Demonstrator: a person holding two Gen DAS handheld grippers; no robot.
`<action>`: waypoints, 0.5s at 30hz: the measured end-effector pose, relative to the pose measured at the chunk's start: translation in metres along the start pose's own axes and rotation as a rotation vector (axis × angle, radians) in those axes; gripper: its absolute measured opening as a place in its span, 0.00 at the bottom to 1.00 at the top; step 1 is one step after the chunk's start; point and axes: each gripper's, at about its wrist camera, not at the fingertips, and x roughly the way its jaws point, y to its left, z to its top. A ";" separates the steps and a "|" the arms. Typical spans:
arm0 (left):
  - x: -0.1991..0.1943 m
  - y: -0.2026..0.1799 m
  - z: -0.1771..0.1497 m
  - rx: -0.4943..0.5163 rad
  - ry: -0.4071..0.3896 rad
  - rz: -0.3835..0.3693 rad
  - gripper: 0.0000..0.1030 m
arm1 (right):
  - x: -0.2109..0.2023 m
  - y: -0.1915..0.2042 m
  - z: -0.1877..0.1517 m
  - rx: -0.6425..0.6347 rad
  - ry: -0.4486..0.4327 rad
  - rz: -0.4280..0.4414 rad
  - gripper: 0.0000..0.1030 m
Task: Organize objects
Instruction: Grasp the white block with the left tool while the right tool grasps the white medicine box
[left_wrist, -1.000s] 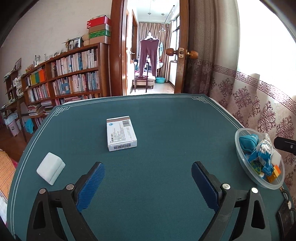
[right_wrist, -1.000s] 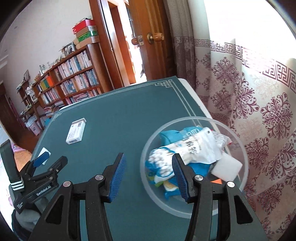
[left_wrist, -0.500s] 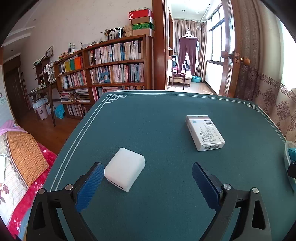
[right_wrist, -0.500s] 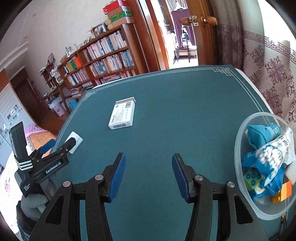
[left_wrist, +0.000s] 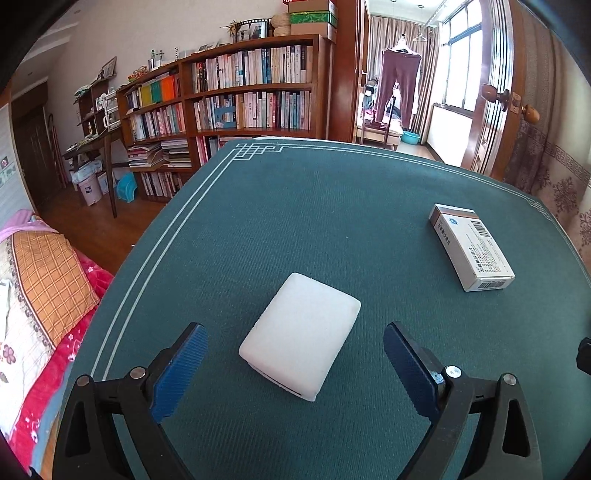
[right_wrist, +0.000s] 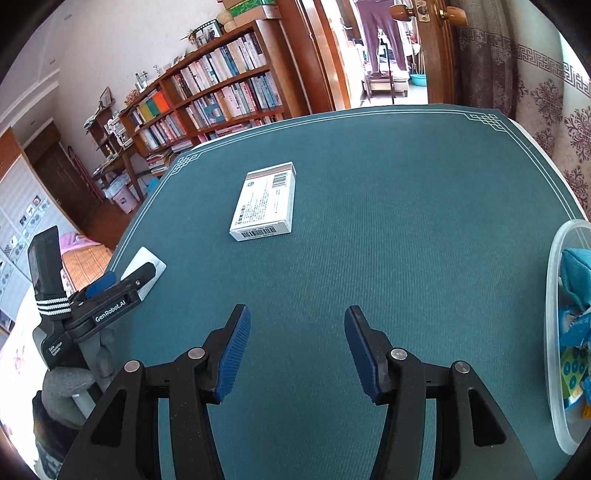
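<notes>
A white foam block (left_wrist: 301, 336) lies on the green table (left_wrist: 332, 206) near its left edge. My left gripper (left_wrist: 295, 363) is open, its jaws on either side of the block's near end, not touching it. A white medicine box (left_wrist: 471, 247) lies flat to the right; it also shows in the right wrist view (right_wrist: 266, 203). My right gripper (right_wrist: 297, 350) is open and empty above bare table, with the box ahead of it. A clear plastic bowl (right_wrist: 554, 332) holding several items sits at the right edge. The left gripper (right_wrist: 107, 291) shows over the foam block (right_wrist: 146, 258).
The table edge drops off at the left toward a bed (left_wrist: 40, 288) and wooden floor. A bookshelf (left_wrist: 229, 99) and open doorway (left_wrist: 399, 92) lie beyond the far edge. A patterned curtain (right_wrist: 554, 92) hangs at the right.
My left gripper has swung left from the medicine box and closed in on the foam block, which now lies between its jaws. My right gripper moved left off the bowl toward the medicine box.
</notes>
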 end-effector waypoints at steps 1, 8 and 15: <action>0.002 0.000 -0.001 0.003 0.006 -0.005 0.92 | 0.004 0.002 0.003 -0.004 0.002 0.001 0.54; 0.007 0.002 -0.001 -0.005 0.041 -0.047 0.57 | 0.034 0.018 0.022 -0.034 0.004 0.018 0.56; -0.007 0.003 -0.003 -0.013 -0.022 -0.077 0.55 | 0.063 0.034 0.048 -0.056 -0.010 0.010 0.63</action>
